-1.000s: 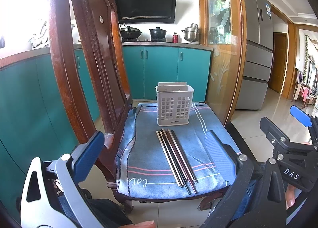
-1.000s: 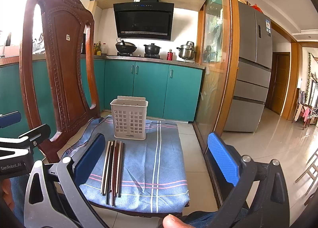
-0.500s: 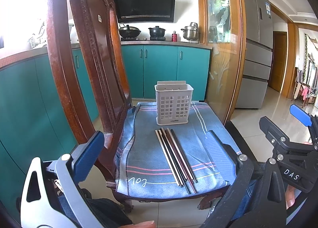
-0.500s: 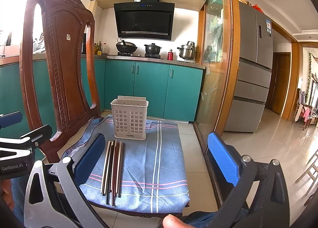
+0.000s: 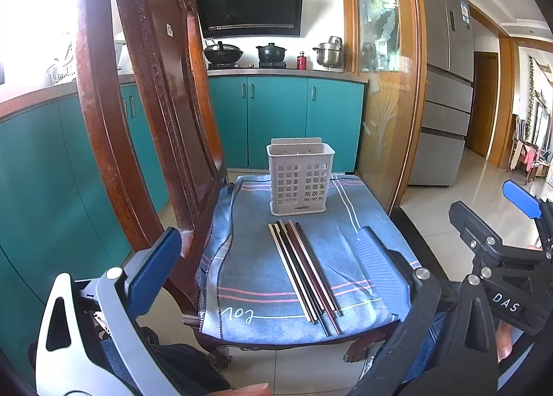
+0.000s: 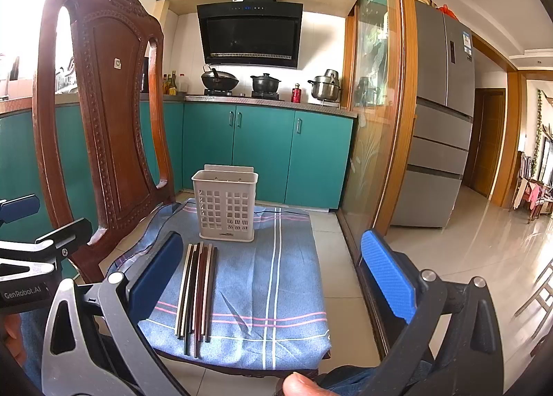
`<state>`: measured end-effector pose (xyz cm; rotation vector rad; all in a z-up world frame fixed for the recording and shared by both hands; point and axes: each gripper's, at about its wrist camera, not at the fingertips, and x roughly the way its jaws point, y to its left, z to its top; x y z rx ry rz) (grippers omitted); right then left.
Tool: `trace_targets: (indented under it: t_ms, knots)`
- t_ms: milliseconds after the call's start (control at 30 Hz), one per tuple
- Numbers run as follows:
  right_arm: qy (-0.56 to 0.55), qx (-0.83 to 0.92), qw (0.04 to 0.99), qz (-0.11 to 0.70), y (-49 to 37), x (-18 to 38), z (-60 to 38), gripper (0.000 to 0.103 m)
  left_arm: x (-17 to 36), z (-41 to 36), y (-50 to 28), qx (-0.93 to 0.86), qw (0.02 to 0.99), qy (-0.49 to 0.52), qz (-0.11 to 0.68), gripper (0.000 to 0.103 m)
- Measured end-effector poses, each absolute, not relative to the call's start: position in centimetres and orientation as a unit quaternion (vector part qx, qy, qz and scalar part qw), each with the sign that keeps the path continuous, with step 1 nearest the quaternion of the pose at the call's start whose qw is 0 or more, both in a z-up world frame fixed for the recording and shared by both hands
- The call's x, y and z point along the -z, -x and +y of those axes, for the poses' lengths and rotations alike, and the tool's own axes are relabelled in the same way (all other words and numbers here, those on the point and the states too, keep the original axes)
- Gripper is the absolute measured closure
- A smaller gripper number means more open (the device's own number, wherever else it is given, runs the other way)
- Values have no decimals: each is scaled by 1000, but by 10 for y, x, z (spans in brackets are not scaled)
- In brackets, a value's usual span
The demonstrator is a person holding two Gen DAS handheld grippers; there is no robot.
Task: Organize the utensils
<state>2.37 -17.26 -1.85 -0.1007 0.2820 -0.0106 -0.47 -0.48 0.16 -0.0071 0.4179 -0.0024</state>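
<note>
1. While both tools are hanging back at the near edge of the seat, the carved wooden chair (image 6: 103, 112) is standing as the largest thing in view, its tall back rising on the left and its seat carrying everything else.
2. A blue cloth (image 6: 262, 285) with white and pink stripes is lying over the seat, draping down the front edge.
3. The white slotted utensil holder (image 5: 300, 177) is standing upright on the cloth toward the far end of the seat; nothing is showing above its rim, though something dark is visible through the lower slots and cannot be made out.
4. The chopsticks (image 5: 304, 271) are lying flat on the cloth in a tight side-by-side bundle, just in front of the holder, running from its base toward the near edge; pale, dark and reddish sticks are mixed together.
5. The left tool (image 5: 266, 254) is hovering released, blue pads spread wide, gripping nothing, short of the seat's front edge and level with the bundle.
6. The right tool (image 6: 273, 271) is likewise released, pads wide apart and empty, with the chopsticks showing just inside its left pad.
7. A fingertip (image 6: 299, 384) is showing at the bottom of the right wrist view.
</note>
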Motion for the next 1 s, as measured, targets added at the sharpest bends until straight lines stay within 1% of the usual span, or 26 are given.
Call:
trace_targets:
  t_ms: [1000]
  knots:
    - [42,4,988,147,-28,23,-180,2,-1,-11,-2,5,976,-2,220,3]
